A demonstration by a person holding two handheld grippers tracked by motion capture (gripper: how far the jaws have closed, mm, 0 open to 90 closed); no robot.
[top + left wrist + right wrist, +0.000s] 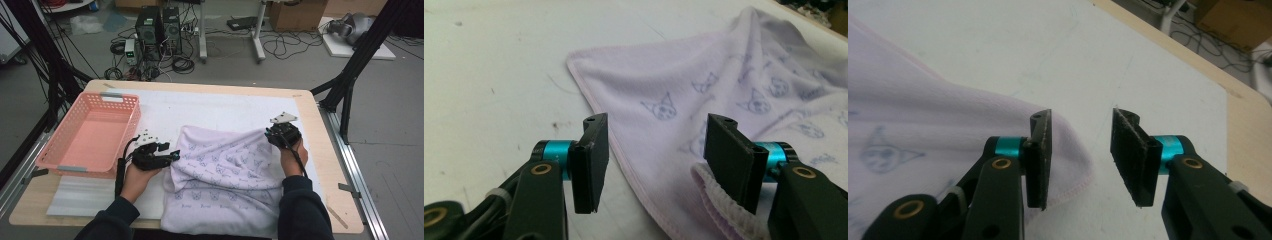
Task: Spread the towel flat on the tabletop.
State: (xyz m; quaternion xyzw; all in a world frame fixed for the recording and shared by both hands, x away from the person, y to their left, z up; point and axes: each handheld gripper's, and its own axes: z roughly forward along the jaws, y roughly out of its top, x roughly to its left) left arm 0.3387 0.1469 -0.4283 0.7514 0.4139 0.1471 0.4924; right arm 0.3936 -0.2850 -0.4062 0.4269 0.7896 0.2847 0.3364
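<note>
Item one: towel [225, 170], pale lilac with a printed cat-face pattern, lying rumpled on the white mat [210, 107] over my table [327, 165], its near edge hanging toward the person.

Item two: left gripper [172, 155], at the towel's left border. In the left gripper view I see its fingers [591, 160] parted, the towel's hemmed edge running between them; a fold of hem lies against the right-hand finger, yet nothing is pinched.

Item three: right gripper [274, 136], at the towel's far right corner. In the right gripper view I see its fingers [1040, 155] standing apart, the corner behind the left-hand one, bare mat in the gap. No hold.

Item four: pink basket [65, 165], at the table's left, well apart from the towel.
</note>
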